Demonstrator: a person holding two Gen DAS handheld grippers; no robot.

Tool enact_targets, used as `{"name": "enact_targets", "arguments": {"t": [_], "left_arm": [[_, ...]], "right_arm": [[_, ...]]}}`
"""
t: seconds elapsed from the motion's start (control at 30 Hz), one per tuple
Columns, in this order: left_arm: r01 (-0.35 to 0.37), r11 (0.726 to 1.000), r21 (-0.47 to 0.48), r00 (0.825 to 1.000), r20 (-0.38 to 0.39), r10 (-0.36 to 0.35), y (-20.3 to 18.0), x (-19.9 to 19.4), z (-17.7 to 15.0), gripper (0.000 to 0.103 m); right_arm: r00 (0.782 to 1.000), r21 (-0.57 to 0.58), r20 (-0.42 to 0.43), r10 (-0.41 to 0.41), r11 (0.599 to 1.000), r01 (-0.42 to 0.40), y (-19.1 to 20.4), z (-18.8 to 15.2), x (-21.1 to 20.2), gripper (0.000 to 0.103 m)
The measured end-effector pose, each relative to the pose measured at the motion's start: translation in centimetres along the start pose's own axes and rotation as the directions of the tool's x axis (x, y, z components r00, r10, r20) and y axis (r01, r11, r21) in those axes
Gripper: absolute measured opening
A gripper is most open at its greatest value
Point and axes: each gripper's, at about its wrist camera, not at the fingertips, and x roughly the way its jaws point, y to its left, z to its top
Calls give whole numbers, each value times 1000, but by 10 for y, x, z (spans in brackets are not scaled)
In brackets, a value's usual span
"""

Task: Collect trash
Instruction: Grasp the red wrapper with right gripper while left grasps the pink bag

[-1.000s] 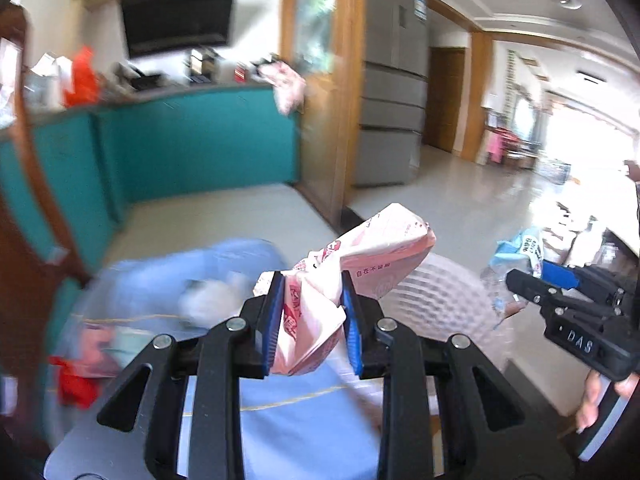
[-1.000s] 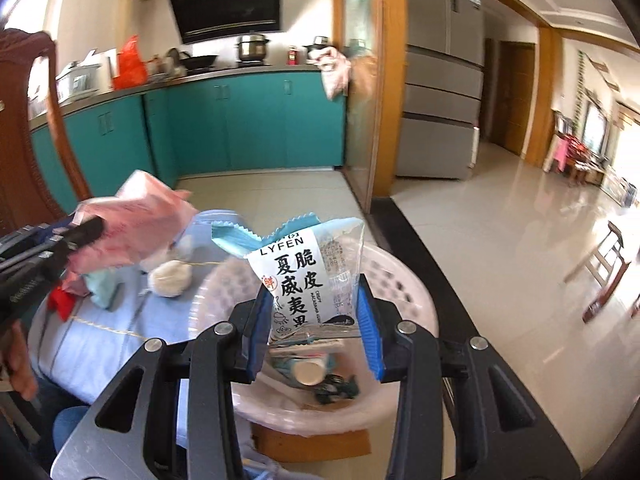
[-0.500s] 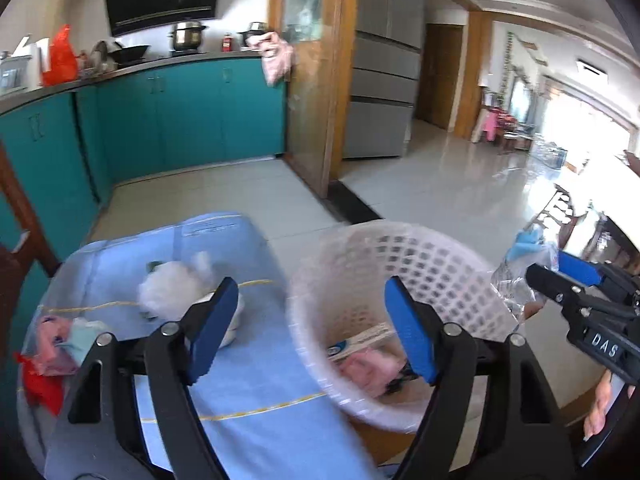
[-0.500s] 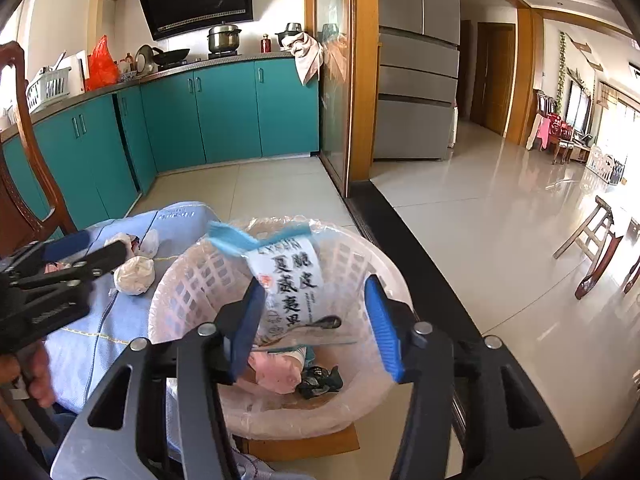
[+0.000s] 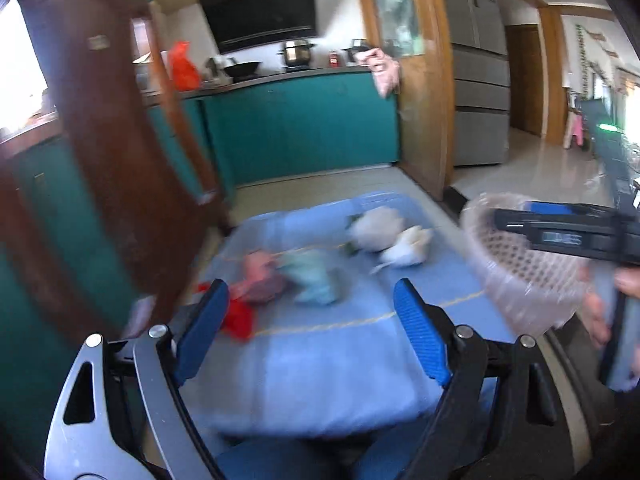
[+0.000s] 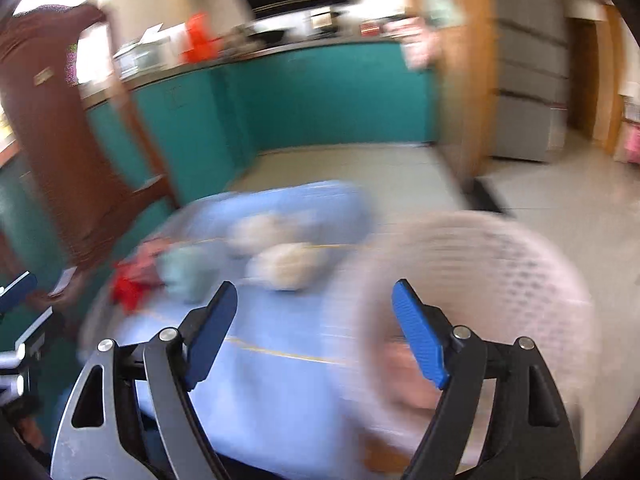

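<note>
Trash lies on the blue cloth (image 5: 320, 352): two white crumpled tissues (image 5: 384, 236), a pale green wrapper (image 5: 316, 280), a pink wrapper (image 5: 260, 276) and a red scrap (image 5: 238, 318). My left gripper (image 5: 312, 332) hangs over the cloth's near part, its jaws opening with nothing between them. The white mesh basket (image 5: 520, 276) stands at the right. In the blurred right wrist view my right gripper (image 6: 314, 332) is near the basket (image 6: 480, 280), jaws opening and empty. The tissues (image 6: 284, 268) and red scrap (image 6: 128, 288) show ahead of it.
A dark wooden chair back (image 5: 112, 160) rises at the left of the cloth. Teal kitchen cabinets (image 5: 304, 128) stand behind, a wooden door frame (image 5: 424, 80) and grey fridge (image 5: 480, 80) to the right. A hand (image 5: 600, 312) holds the right gripper's body (image 5: 568, 236) over the basket.
Both grippers let go of their wrappers over the basket and opened wide. Both then swung left from the basket toward the trash on the blue cloth.
</note>
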Motion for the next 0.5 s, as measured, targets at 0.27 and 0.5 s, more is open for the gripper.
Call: {"name": "enact_targets", "arguments": {"t": [0.27, 0.5], "left_arm": [[-97, 995, -23, 995, -34, 97, 67, -36, -24, 85], [-73, 996, -50, 997, -32, 71, 82, -36, -27, 85]], "right_arm": [[879, -199, -340, 335, 887, -416, 182, -4, 126, 66], [890, -314, -432, 147, 900, -301, 239, -13, 194, 65]]}}
